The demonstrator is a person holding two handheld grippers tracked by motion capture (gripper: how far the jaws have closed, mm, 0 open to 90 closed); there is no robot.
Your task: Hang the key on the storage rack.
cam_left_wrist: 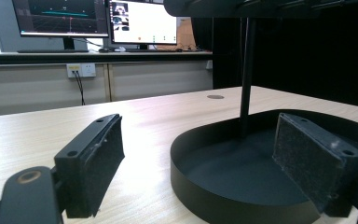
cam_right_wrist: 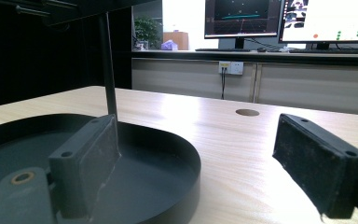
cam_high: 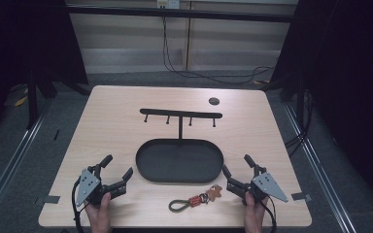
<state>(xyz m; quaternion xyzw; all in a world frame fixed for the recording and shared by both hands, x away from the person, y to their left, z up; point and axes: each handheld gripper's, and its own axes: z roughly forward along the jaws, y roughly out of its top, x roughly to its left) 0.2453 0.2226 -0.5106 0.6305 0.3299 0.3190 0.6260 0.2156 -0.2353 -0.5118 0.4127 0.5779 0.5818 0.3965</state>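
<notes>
Nothing looks begun: the left gripper (cam_high: 118,173) and the right gripper (cam_high: 236,171) both rest on the table (cam_high: 111,121) with jaws spread wide and empty. The keychain (cam_high: 195,199) lies between them, nearer the right gripper, just in front of the black tray (cam_high: 145,171), whose hook rack (cam_high: 180,113) holds nothing. Probably the keychain is meant for a hook or the tray. Its small charms are hard to make out.
</notes>
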